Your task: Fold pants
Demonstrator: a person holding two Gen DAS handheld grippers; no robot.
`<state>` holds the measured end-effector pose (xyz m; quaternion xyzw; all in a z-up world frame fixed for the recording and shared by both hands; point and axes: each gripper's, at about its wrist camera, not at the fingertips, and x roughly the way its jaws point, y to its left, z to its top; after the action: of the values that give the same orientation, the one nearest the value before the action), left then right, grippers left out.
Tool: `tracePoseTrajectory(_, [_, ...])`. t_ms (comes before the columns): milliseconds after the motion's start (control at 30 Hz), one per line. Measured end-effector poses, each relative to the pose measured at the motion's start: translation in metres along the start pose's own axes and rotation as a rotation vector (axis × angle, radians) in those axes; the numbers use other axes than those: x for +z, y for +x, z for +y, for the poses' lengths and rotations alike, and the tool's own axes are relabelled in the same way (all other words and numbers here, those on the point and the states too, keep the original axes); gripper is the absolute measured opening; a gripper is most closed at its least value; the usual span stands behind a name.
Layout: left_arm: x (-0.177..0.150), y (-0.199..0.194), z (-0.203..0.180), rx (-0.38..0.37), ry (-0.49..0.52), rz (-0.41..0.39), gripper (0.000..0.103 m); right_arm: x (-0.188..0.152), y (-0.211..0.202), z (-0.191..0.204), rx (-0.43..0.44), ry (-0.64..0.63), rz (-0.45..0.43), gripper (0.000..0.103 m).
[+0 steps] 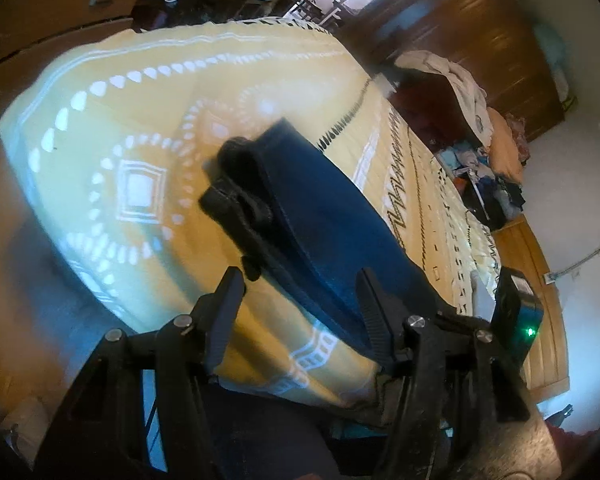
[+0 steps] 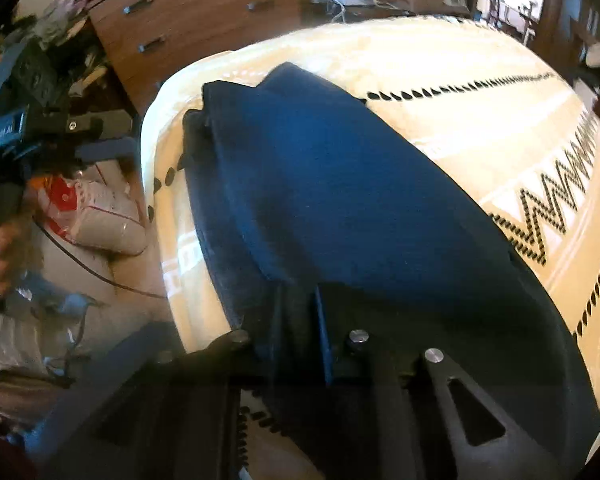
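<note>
- Your left gripper point(image 1: 300, 280) has its jaws spread apart, and its right-hand finger point(image 1: 374, 312) lies against the near edge of the pants point(image 1: 324, 200); nothing is pinched between the pads.
- Your right gripper point(image 2: 296, 320) has its jaws drawn close on a fold of the dark blue cloth, which runs up out of the narrow gap between them.
- Ahead of the left jaws the pants stretch away as a long folded strip, with the darker waistband end point(image 1: 236, 188) bunched at the far tip.
- From the right jaws the pants spread forward and to both sides as a broad blue slab, its layered edge point(image 2: 220, 184) on the left.
- Under the pants lies the yellow bedspread point(image 1: 140, 120), patterned in white diamonds and dots to the left of the left jaws and in black zigzag point(image 2: 548, 216) to the right of the right jaws.
- Beyond the right jaws, to the upper left, stands a wooden chest of drawers point(image 2: 188, 28); your left hand point(image 2: 0, 256) shows at the far left edge.
- To the right of the left jaws, past the bed's edge, a heap of clothes point(image 1: 484, 148) lies.
</note>
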<state>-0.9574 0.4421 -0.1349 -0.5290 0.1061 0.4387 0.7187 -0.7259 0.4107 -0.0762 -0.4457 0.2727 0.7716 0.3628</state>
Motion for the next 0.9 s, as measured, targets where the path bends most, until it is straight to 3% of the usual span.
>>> tracePoseTrajectory(67, [0.001, -0.001, -0.002, -0.011, -0.004, -0.003, 0.059, -0.018, -0.008, 0.001, 0.002, -0.027, -0.009, 0.035])
tracePoseTrajectory(200, [-0.001, 0.003, -0.014, -0.03, 0.036, 0.02, 0.059, -0.042, 0.001, 0.003, -0.048, -0.061, 0.007, 0.036])
tracePoseTrajectory(233, [-0.001, 0.007, -0.016, -0.029, 0.044, 0.029, 0.059, -0.042, 0.001, 0.003, -0.051, -0.064, 0.008, 0.034])
tracePoseTrajectory(333, [-0.001, 0.014, -0.019, -0.039, 0.031, 0.048, 0.059, -0.039, -0.003, -0.01, -0.049, -0.01, -0.014, 0.011])
tracePoseTrajectory(367, [-0.002, 0.016, -0.02, -0.049, 0.026, 0.056, 0.059, -0.037, -0.008, -0.018, -0.036, 0.027, -0.03, 0.008])
tracePoseTrajectory(567, [0.0, 0.037, -0.026, -0.072, -0.012, 0.106, 0.065, -0.031, -0.039, -0.032, 0.043, 0.105, -0.121, 0.008])
tracePoseTrajectory(667, [0.005, 0.038, -0.023, -0.066, -0.065, 0.071, 0.068, -0.031, -0.054, -0.03, 0.053, 0.1, -0.15, 0.008])
tracePoseTrajectory(800, [0.015, 0.024, -0.018, 0.021, -0.082, -0.033, 0.068, -0.032, -0.06, -0.027, 0.06, 0.091, -0.157, 0.008])
tracePoseTrajectory(900, [0.023, 0.019, -0.014, 0.075, -0.079, -0.1, 0.06, -0.035, -0.059, -0.027, 0.075, 0.087, -0.153, 0.008])
